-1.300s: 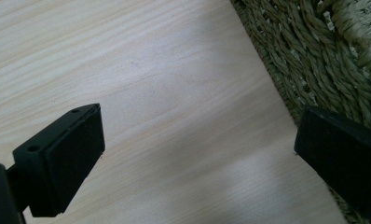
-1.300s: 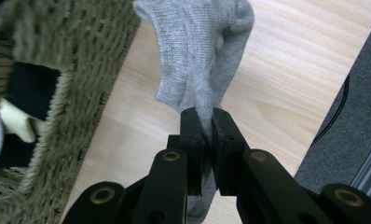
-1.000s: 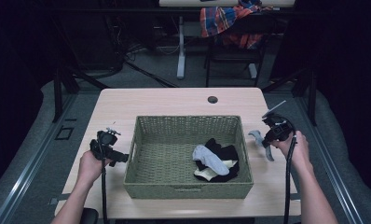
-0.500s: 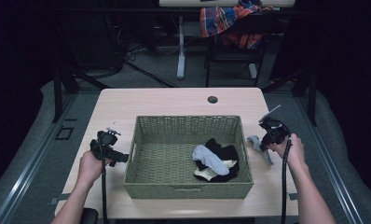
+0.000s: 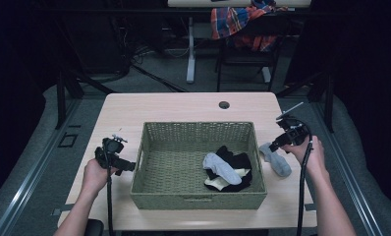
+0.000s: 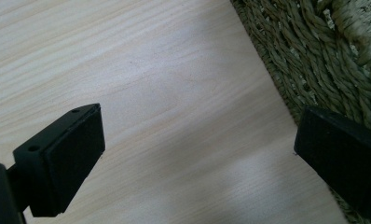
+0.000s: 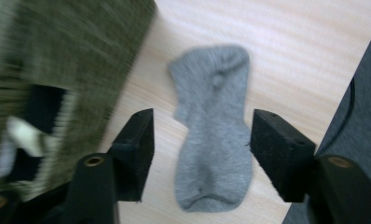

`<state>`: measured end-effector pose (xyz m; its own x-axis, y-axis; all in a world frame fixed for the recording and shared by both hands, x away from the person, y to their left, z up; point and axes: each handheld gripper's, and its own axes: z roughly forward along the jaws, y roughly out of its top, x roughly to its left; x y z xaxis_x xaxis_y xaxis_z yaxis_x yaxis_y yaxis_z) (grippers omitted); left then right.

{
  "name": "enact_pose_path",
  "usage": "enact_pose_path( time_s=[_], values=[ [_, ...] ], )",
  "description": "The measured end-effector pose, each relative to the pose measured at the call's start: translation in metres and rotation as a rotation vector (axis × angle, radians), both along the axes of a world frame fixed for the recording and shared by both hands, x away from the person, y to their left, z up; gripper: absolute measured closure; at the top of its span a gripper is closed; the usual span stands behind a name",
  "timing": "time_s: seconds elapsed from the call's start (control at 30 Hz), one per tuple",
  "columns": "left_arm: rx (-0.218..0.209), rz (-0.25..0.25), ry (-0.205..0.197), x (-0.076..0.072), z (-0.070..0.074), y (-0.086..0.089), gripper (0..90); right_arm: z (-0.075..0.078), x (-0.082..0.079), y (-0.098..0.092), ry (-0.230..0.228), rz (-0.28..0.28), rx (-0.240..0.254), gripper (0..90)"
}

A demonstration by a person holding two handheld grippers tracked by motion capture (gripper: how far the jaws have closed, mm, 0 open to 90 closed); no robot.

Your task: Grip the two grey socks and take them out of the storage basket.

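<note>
My right claw [image 5: 277, 142] hangs released just above the grey sock [image 5: 275, 160], which lies flat on the desk [image 5: 183, 110] just outside the right wall of the woven basket [image 5: 198, 129], apparently pulled out of the pile of socks [image 5: 228, 169] inside and set aside. My left claw [image 5: 127, 166] waits open and empty beside the basket's left wall. A second ago the sock hung pinched in the right claw; its jaws have just been opening and nothing is gripped between them now.
</note>
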<state>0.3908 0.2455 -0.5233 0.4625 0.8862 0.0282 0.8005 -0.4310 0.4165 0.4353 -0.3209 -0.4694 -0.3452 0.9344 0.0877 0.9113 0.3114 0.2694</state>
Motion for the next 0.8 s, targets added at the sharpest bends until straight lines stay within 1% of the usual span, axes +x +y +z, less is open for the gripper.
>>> enact_pose_path(
  time_s=[0.1, 0.13, 0.17, 0.2, 0.23, 0.27, 0.3, 0.33, 0.37, 0.4, 0.43, 0.47, 0.5, 0.57, 0.67, 0.73, 0.8],
  values=[
    [0.0, -0.001, 0.0, 0.0, 0.0, 0.0, 1.8, 0.019, -0.006, 0.003, -0.047, 0.011, 0.034, 31.0],
    [0.0, -0.001, 0.001, 0.0, 0.0, 0.0, 1.8, 0.025, -0.008, 0.005, -0.053, 0.019, 0.045, 27.8],
    [0.0, -0.001, 0.0, 0.0, 0.0, 0.0, 1.8, 0.029, -0.01, 0.008, -0.081, 0.025, 0.058, 23.2],
    [0.0, 0.0, -0.001, 0.0, 0.0, 0.0, 1.8, 0.034, -0.011, 0.011, -0.078, 0.046, 0.05, 19.2],
    [0.0, -0.001, 0.0, 0.0, 0.0, 0.0, 1.8, 0.037, -0.012, 0.014, -0.093, 0.05, 0.053, 16.3],
    [-0.001, 0.0, 0.001, 0.0, 0.0, 0.0, 1.8, 0.041, -0.013, 0.018, -0.097, 0.07, 0.057, 14.6],
    [-0.001, 0.001, 0.001, -0.001, 0.0, 0.001, 1.7, 0.043, -0.015, 0.022, -0.109, 0.076, 0.058, 14.0],
    [0.0, 0.001, 0.001, -0.001, 0.0, 0.001, 1.7, 0.046, -0.016, 0.027, -0.109, 0.094, 0.059, 12.3],
    [-0.003, 0.007, -0.003, -0.002, 0.0, 0.002, 1.7, 0.048, -0.016, 0.031, -0.112, 0.115, 0.056, 9.7],
    [-0.002, 0.007, -0.002, -0.002, 0.0, 0.003, 1.7, 0.049, -0.017, 0.037, -0.119, 0.122, 0.064, 8.1],
    [-0.001, 0.008, 0.004, -0.002, 0.0, 0.004, 1.7, 0.05, -0.017, 0.042, -0.127, 0.137, 0.053, 7.6],
    [-0.005, 0.015, -0.002, -0.003, 0.0, 0.005, 1.7, 0.052, -0.018, 0.048, -0.132, 0.15, 0.068, 7.0],
    [-0.004, 0.019, -0.002, -0.003, 0.0, 0.005, 1.7, 0.052, -0.019, 0.053, -0.132, 0.164, 0.084, 5.8],
    [-0.005, 0.014, -0.005, -0.002, 0.001, 0.004, 1.8, 0.053, -0.022, 0.065, -0.124, 0.196, 0.094, 4.8],
    [-0.003, 0.0, -0.003, -0.002, 0.0, 0.002, 1.7, 0.054, -0.027, 0.082, -0.124, 0.244, 0.092, 4.2],
    [-0.001, 0.0, 0.004, -0.002, -0.001, 0.003, 1.6, 0.055, -0.029, 0.092, -0.129, 0.279, 0.095, 3.5],
    [-0.006, 0.011, 0.005, -0.003, 0.0, 0.005, 1.6, 0.055, -0.031, 0.103, -0.117, 0.31, 0.098, 1.5]
  ],
)
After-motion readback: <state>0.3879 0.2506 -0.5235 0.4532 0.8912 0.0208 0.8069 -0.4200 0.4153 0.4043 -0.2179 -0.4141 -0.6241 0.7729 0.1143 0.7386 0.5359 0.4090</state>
